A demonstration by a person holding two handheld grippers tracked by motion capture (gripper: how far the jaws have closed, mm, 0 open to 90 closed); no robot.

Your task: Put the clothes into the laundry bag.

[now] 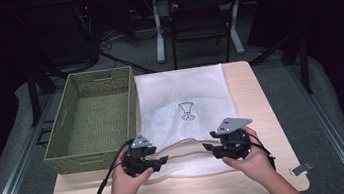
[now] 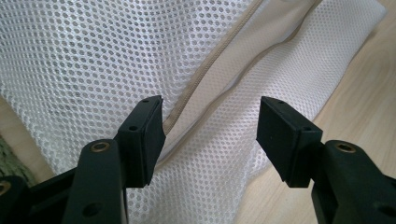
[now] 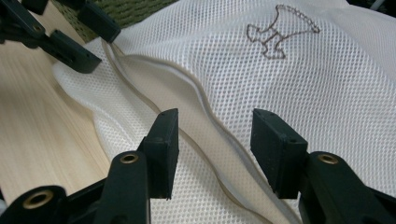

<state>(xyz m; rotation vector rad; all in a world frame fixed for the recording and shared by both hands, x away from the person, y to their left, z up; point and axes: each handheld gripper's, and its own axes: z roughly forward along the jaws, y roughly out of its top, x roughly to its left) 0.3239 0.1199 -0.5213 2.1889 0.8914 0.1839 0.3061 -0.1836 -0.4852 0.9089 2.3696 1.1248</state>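
A white mesh laundry bag (image 1: 183, 100) lies flat on the wooden table, with a small stitched emblem (image 1: 187, 111) on top and a beige zipper (image 1: 187, 151) along its near edge. My left gripper (image 1: 162, 161) stands open at the zipper's left end; its jaws straddle the zipper seam (image 2: 205, 74) without closing on it. My right gripper (image 1: 208, 148) is open at the zipper's right end, jaws over the mesh (image 3: 299, 70) and the wavy zipper line (image 3: 205, 116). In the right gripper view the left gripper (image 3: 100, 44) appears far off at the bag's corner.
A green woven basket (image 1: 63, 126), nothing inside it, stands left of the bag, touching its edge. Bare table (image 1: 172, 192) runs along the front edge. A chair and table legs stand on the floor beyond the far edge.
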